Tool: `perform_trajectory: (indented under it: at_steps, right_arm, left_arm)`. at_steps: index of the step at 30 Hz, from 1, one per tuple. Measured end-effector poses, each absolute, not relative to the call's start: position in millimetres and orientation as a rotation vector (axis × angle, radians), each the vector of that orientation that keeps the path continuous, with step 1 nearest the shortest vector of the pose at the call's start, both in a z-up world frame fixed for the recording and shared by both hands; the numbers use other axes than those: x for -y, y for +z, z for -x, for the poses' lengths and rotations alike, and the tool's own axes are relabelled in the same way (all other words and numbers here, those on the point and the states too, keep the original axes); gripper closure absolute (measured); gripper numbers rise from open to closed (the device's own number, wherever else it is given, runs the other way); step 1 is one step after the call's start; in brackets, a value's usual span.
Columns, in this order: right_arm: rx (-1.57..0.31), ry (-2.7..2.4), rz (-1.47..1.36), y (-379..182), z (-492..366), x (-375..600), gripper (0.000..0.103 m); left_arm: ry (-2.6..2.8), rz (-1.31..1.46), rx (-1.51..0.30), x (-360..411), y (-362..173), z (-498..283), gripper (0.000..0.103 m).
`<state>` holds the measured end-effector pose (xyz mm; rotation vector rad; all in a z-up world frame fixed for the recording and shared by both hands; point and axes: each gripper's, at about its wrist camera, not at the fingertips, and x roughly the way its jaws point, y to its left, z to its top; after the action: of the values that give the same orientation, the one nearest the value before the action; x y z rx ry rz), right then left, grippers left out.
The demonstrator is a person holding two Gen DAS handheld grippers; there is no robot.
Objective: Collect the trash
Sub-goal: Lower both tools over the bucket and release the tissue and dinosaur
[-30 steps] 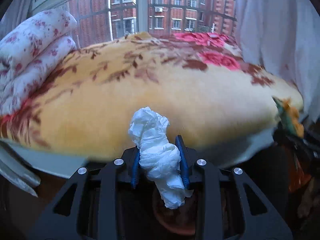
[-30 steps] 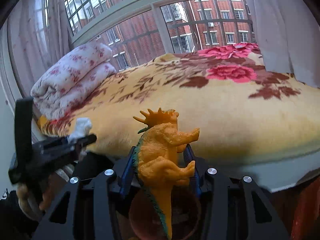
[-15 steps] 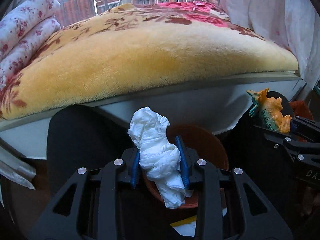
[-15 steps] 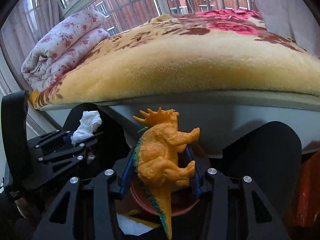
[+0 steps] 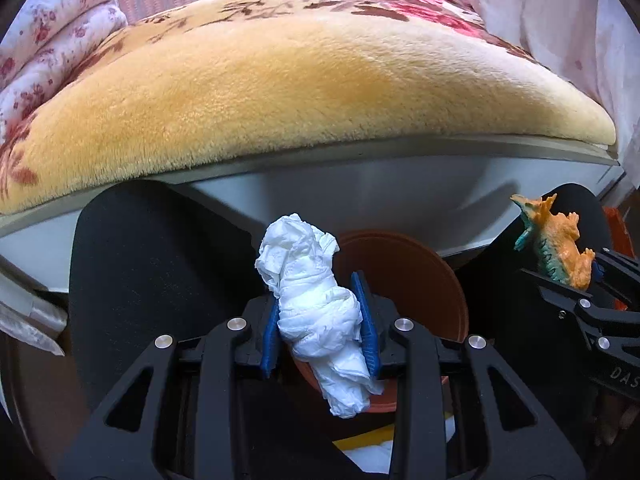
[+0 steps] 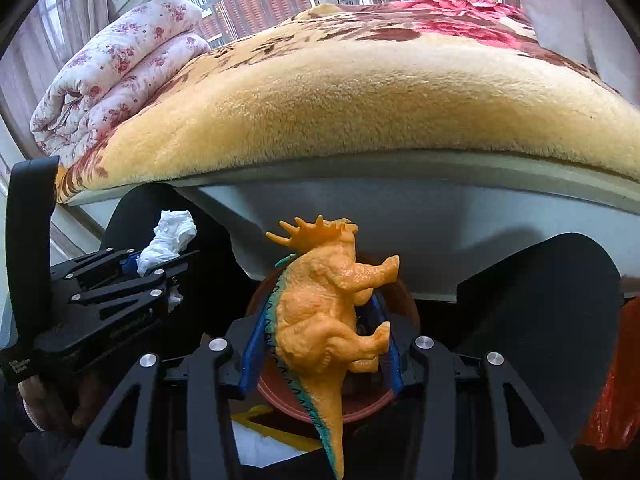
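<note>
Crumpled tissue wad is pinched by the left gripper; orange toy dinosaur is clamped in the right gripper. Both are held above a brown bin w/ black bag, beside the bed's blanket. Each should prob. be centred over the opening before the 2 grips are released, 1 at a time. Lettering "DAS" is read on the right gripper's body; the rest is cut off.

Bed: a plush yellow blanket with red flowers covered it.
Bedding: a folded floral quilt lay at its left.
Window: daylit, facing red brick buildings.
Curtain: white curtain, right.
</note>
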<state>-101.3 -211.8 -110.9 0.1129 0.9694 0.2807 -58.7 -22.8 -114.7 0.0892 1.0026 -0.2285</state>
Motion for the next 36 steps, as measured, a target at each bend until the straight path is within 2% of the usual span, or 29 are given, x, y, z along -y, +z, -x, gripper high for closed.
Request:
perform_trajectory:
  at_steps: [26,27,28,30,36]
  right_arm:
    - [-0.973,0.291,-0.105,-113.1,101.2,209.8,0.056]
    - [-0.975,0.293,-0.102,-113.7,100.8,209.5,0.056]
    - [-0.977,0.294,-0.097,-114.5,100.0,209.2,0.056]
    - [-0.976,0.288,-0.09,-115.7,97.4,209.3,0.038]
    - [-0.933,0.245,-0.137,-107.5,98.6,225.7,0.037]
  left_arm:
    - [-0.226,-0.093,-1.002,23.3,-113.2,57.1,0.07]
    - [-0.214,-0.101,-1.002,23.9,-113.3,56.8,0.064]
    - [-0.2,-0.112,-1.005,24.8,-113.9,55.8,0.041]
    - [-0.165,-0.12,-1.003,23.3,-114.7,53.3,0.011]
    - [-0.173,-0.065,-1.012,12.4,-115.6,49.6,0.011]
